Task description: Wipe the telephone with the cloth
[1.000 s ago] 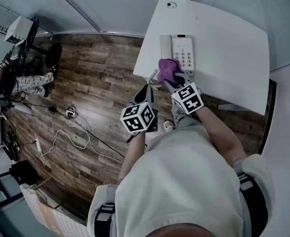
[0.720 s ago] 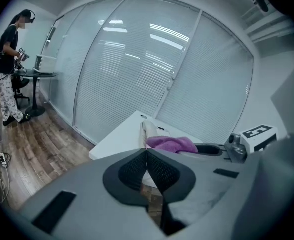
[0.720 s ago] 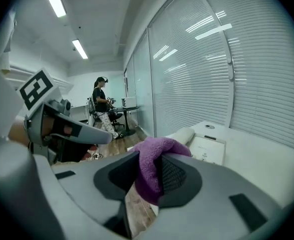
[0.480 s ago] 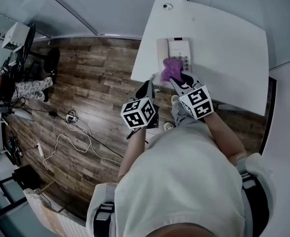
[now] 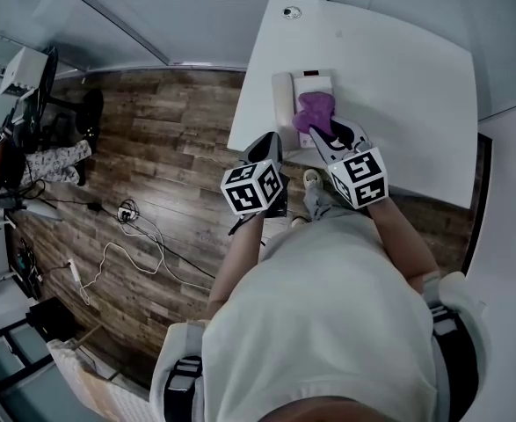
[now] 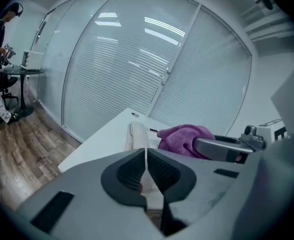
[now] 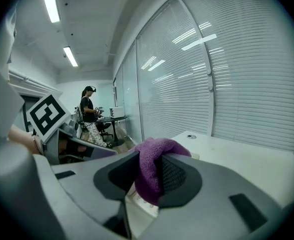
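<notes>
Telephone: the telephone lies on the white table in the upper middle of the head view, with its handset along its left side.
Cloth: the purple cloth sits bunched on the keypad, to the right of the handset.
What changes: over the last second the cloth goes from the telephone's near end, by the foot of the handset, up onto the keys. The buttons that showed a second ago are now covered, and only the far strip with its dark red window shows above the cloth.
Right tongs: the right tongs are clamped on the cloth, and a fold of it fills the gap between the pads.
Left tongs: the left tongs are pressed together with nothing between them. They hang just off the table's near left edge, over the wooden floor and clear of the telephone.
Meaning for the task: we judge that a wiping stroke is running away from us along the body. The handset and the far strip look still to be done.
</notes>
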{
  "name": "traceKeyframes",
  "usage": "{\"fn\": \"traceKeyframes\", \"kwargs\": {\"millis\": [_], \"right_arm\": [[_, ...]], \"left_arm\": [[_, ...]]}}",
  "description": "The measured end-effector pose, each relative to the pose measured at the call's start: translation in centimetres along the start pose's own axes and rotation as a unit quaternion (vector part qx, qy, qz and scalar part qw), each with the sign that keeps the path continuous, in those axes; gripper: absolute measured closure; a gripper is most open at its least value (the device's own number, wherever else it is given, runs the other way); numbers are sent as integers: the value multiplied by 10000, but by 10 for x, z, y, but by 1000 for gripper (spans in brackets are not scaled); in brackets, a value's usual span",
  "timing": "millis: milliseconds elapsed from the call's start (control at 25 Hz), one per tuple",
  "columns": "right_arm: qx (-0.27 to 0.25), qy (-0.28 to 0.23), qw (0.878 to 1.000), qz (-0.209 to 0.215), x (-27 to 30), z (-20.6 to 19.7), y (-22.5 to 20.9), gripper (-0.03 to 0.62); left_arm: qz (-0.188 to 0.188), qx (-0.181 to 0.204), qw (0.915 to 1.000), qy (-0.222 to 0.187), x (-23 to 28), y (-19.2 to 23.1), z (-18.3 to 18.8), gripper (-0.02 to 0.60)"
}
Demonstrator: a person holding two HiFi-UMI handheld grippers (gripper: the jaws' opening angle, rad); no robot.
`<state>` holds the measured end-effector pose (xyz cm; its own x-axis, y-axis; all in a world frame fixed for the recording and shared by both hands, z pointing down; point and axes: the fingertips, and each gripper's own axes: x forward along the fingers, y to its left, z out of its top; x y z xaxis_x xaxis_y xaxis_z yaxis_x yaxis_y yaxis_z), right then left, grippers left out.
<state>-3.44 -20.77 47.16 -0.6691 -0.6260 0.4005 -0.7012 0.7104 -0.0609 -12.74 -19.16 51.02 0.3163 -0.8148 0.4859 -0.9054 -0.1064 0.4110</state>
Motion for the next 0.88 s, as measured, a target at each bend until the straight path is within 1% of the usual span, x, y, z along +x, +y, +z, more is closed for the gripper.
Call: {"fn": "traceKeyframes", "kwargs": {"millis": [120, 240, 280, 360, 400, 640, 760, 880], "right_arm": [[40, -41, 10000, -57, 1, 5, -9, 474], [139, -105, 9998, -85, -1, 8, -20, 474], [161, -127, 9997, -105, -1, 9, -24, 474], [172, -157, 9996, -156, -1, 11, -31, 474], [179, -169, 9995, -177, 0, 12, -34, 474], [347, -209, 9989, -252, 4, 12, -50, 474], [416, -214, 9985, -284, 7, 12, -57, 474], [445, -202, 9983, -322, 9, 12, -63, 474]], "left_arm": [[-78, -60, 9999, 101, 12, -4, 1, 560], [-20, -35, 9998, 182, 23, -5, 1, 560], [-15, -25, 9998, 211, 27, -5, 1, 547], [-24, 35, 9997, 256, 36, -6, 3, 429], [-12, 93, 9996, 268, 39, -7, 5, 402], [142, 492, 9980, 371, 62, -8, 8, 325], [278, 643, 9964, 472, 73, -6, 8, 307], [491, 650, 9954, 510, 83, 1, 8, 302]]}}
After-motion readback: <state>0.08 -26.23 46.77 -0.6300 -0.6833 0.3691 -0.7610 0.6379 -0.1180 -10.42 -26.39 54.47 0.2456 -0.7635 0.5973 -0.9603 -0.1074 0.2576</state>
